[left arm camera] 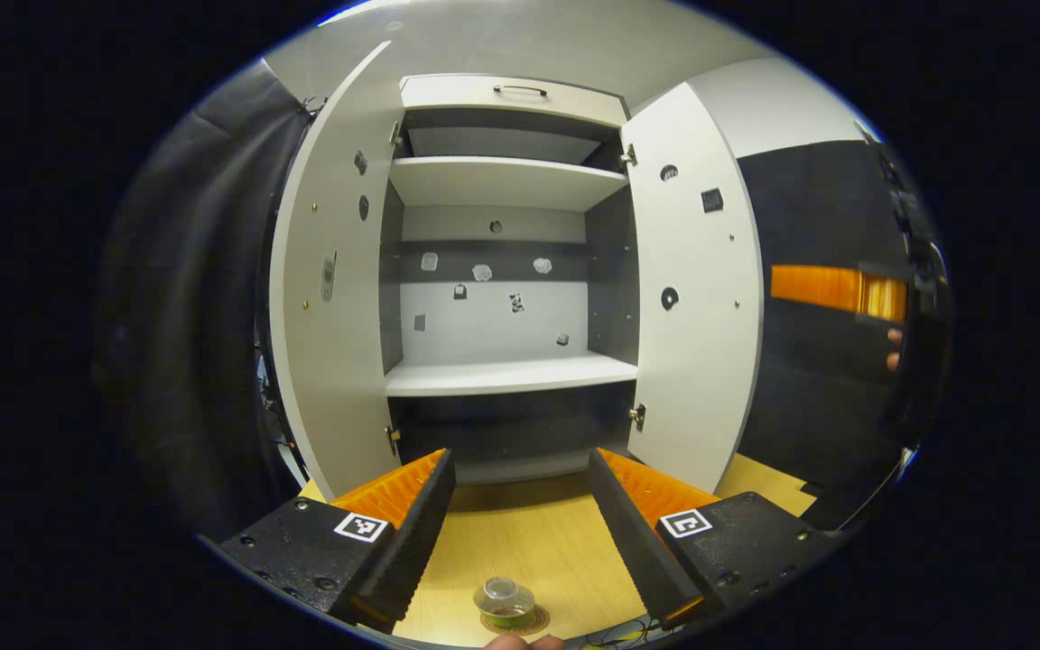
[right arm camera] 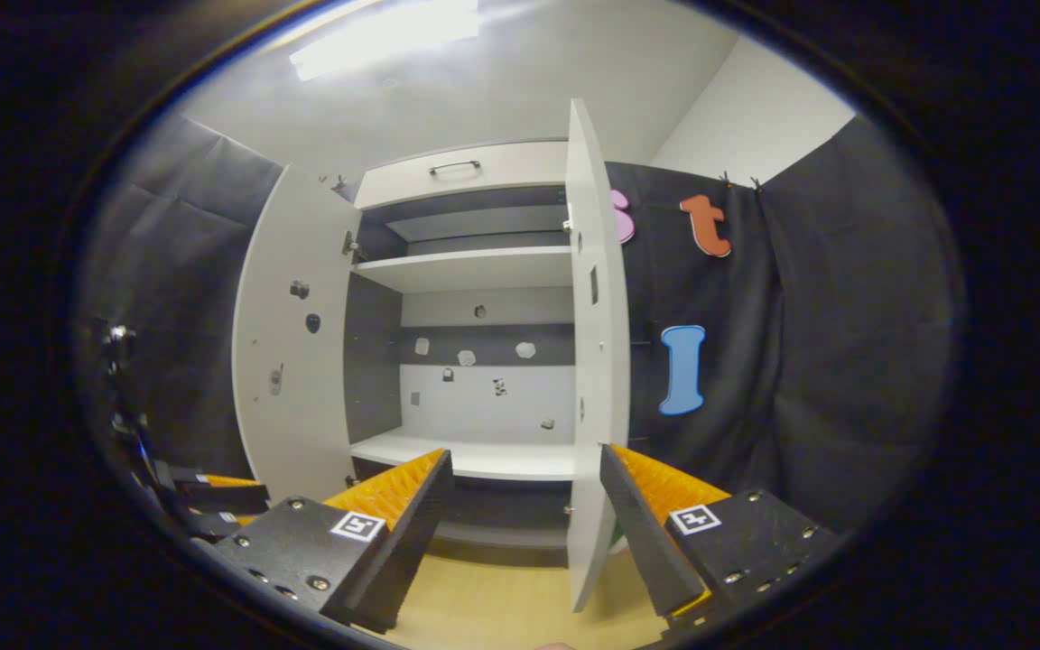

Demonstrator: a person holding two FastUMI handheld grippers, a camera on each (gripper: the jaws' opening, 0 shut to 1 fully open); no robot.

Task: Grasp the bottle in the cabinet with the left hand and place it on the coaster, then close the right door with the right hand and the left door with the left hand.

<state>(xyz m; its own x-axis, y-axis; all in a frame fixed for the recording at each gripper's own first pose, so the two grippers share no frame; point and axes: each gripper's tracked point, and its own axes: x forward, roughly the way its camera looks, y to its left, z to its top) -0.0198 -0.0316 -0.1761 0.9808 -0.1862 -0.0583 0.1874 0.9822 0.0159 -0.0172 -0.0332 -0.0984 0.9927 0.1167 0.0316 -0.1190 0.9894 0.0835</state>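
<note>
Bottle [left arm camera: 505,599] on coaster [left arm camera: 516,621], partly cut off, left tool [left arm camera: 520,469] and right tool [right arm camera: 524,465] released

A small clear plastic bottle [left arm camera: 504,599] stands on what seems a round woven coaster [left arm camera: 533,622], on the pale wooden tabletop [left arm camera: 538,542] before the open white two-door cabinet [left arm camera: 509,271].

In the left gripper view the coaster [left arm camera: 515,621] is mostly covered by the bottle [left arm camera: 505,600] standing on it. Just below the coaster, a hand [left arm camera: 523,642] is cut off by the edge. The small marks on the cabinet [left arm camera: 495,311] back wall are too small to identify.
</note>
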